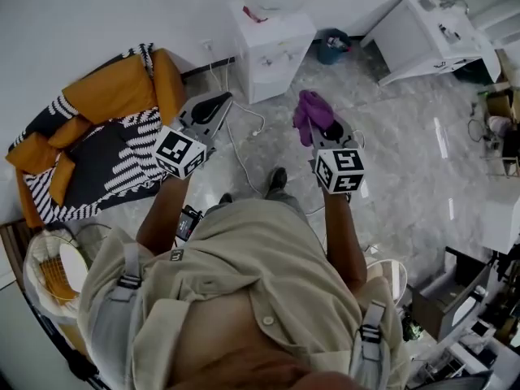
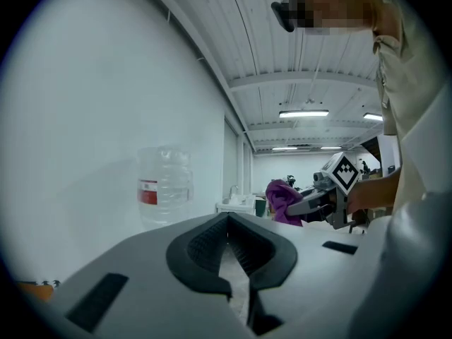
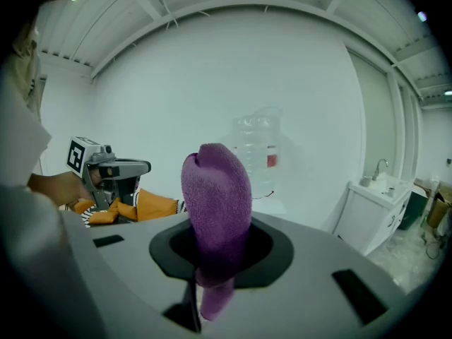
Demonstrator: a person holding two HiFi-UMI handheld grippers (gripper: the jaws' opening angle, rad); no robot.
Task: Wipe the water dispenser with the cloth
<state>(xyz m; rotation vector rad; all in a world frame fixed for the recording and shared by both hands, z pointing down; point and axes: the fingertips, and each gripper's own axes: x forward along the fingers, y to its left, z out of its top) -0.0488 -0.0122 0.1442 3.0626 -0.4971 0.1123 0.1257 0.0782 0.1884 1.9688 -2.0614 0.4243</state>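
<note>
The dispenser point(image 1: 272, 51) stands against the white wall point(image 1: 97, 15) at the top middle of the head view, ahead of the person and well apart from both grippers. It is a white box with a clear bottle point(image 2: 164, 186) on top; the bottle bears a red label. The pale marble floor point(image 1: 406, 177) runs from the dispenser down to the person's feet. Left of the dispenser, along the wall, is an orange sofa point(image 1: 106, 104) with black-and-white striped cushions. On the other side is a white sink unit point(image 1: 422, 31), and a blue bin point(image 1: 331, 45) sits between that unit and the dispenser. A white cable point(image 1: 244, 128) trails over the floor in front of the dispenser.

The left gripper point(image 1: 213, 102) is held out over the floor beside the sofa. Its jaws meet at the tips with nothing between them. The right gripper point(image 1: 318, 132) is level with it, just right of the dispenser's line, and its jaws are closed on the cloth point(image 3: 215, 196). The cloth is purple and fuzzy. It rises in a rounded hump above the jaws, and a short tail hangs below them.
</note>
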